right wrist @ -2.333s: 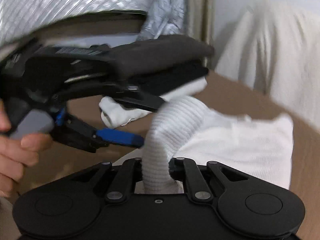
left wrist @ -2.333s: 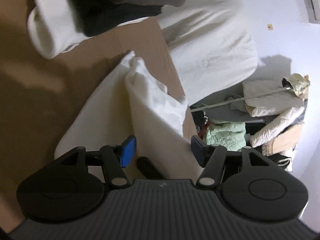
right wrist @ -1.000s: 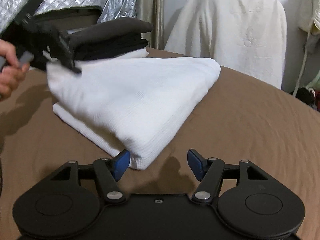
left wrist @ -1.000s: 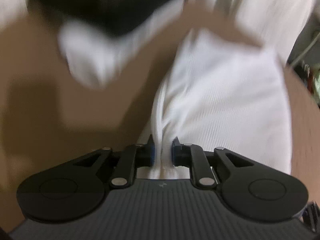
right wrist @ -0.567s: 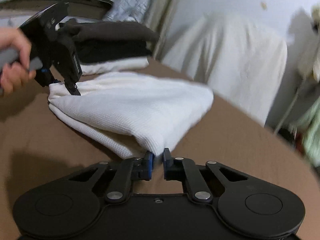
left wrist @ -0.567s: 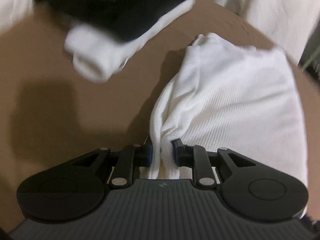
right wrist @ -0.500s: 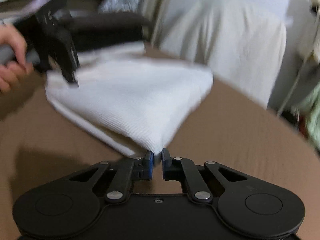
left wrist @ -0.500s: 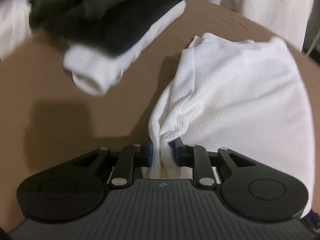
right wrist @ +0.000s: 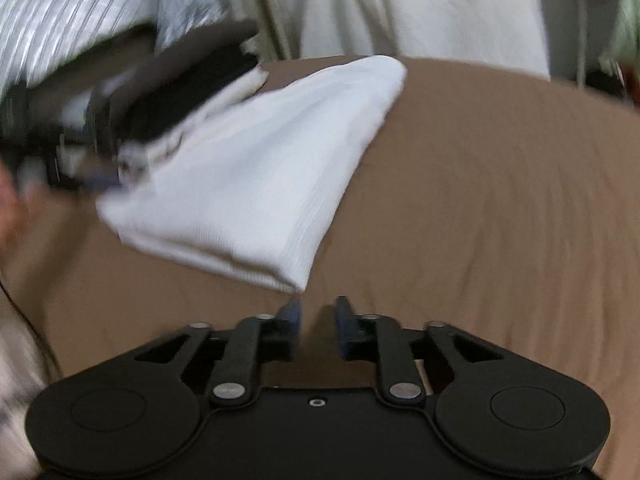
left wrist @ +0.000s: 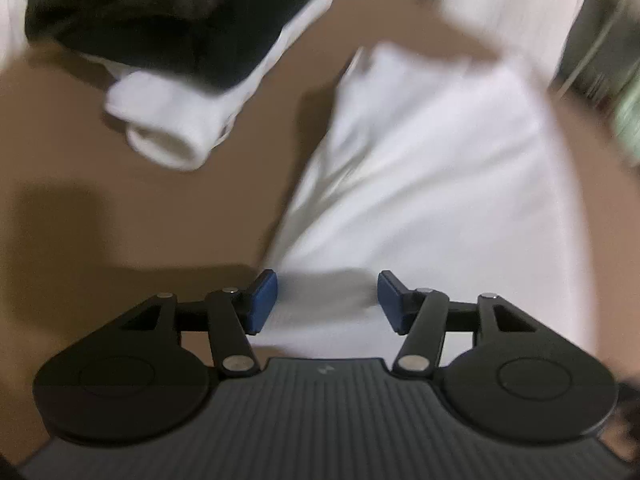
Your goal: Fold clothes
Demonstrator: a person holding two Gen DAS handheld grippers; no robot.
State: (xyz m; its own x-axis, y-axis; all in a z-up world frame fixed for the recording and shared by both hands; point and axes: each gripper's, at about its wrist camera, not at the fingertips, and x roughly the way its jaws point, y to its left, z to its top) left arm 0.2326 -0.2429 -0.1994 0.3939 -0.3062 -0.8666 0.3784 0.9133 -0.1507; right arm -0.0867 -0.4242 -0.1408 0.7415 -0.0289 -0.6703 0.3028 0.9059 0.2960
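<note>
A folded white ribbed garment (left wrist: 420, 184) lies flat on the brown sheet (left wrist: 140, 216). My left gripper (left wrist: 327, 300) is open, its blue pads (left wrist: 262, 300) straddling the garment's near edge without pinching it. In the right wrist view the same white garment (right wrist: 260, 168) lies ahead, with its near corner just beyond my right gripper (right wrist: 318, 316). That gripper is open by a small gap and only brown sheet shows between its fingers. The left gripper (right wrist: 80, 160) appears blurred at the garment's far left corner, held by a hand (right wrist: 8, 208).
A stack of folded dark and white clothes (left wrist: 180, 20) sits just behind and to the left of the white garment. A cream cloth-draped chair (right wrist: 420, 8) and silver quilted bedding (right wrist: 60, 32) stand at the back. Bare brown sheet (right wrist: 500, 200) spreads to the right.
Both grippers have opened and let go of the white garment's corners. The garment now lies flat, and both views are blurred by motion as the grippers draw back a little.
</note>
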